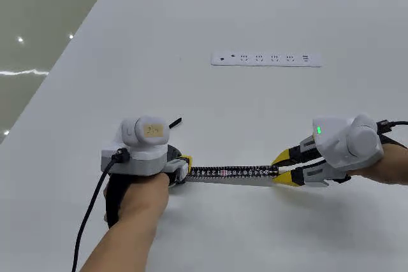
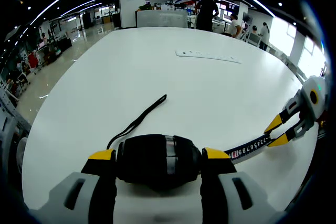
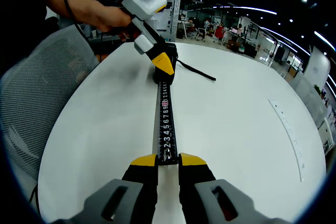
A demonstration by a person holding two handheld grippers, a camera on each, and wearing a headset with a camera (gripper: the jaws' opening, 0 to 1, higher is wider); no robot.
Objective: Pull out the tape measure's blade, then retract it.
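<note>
1. Your left gripper (image 2: 158, 154) clamped the tape measure (image 2: 157, 170) by its rounded black case, near the smooth white table's (image 1: 191, 93) front edge.
2. Your right gripper (image 3: 168, 159) pinched the tip of the blade (image 3: 165, 124), a flat numbered strip stretched straight between both grippers.

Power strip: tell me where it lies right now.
In the head view the power strip lies flat on the white table, towards its far side and right of centre, well beyond the pulled-out blade.

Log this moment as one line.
left tongs: shut on tape measure case | right tongs: shut on blade | state: blade extended
</note>
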